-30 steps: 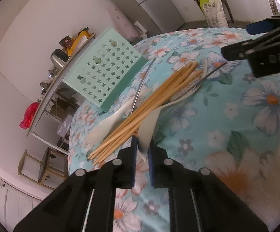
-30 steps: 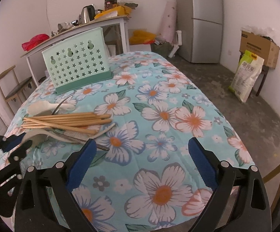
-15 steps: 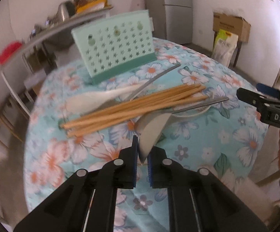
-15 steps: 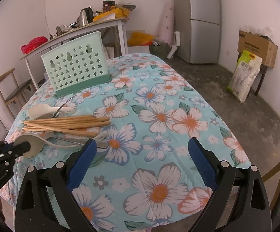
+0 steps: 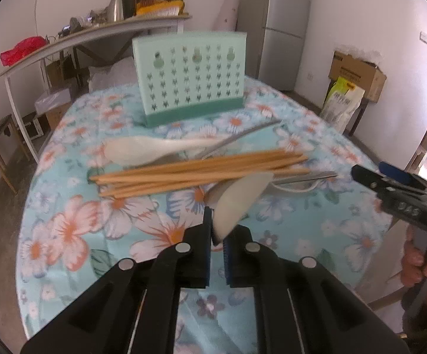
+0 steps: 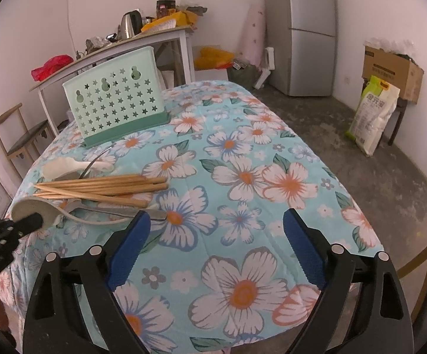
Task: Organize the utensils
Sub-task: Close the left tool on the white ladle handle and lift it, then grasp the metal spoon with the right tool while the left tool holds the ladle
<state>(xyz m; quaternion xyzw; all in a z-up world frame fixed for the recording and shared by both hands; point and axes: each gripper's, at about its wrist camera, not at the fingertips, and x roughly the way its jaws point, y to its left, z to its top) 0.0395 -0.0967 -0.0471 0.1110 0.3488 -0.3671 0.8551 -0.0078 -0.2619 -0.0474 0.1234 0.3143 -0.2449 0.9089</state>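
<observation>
My left gripper (image 5: 217, 237) pinches the bowl of a white spoon (image 5: 237, 203), lifted, I think, just off the floral tablecloth (image 6: 243, 177) near its left edge. Beside it lie the chopsticks (image 6: 101, 187). My right gripper (image 6: 213, 253), jaws spread and just closing slightly, holds nothing. The green holder (image 6: 113, 109) stands at the far-left corner.

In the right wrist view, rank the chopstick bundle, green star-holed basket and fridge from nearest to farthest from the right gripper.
From the right gripper:
1. Chopstick bundle, on the table, ahead left.
2. Green basket, upright at the table's far left.
3. Fridge, against the back wall, right.
</observation>
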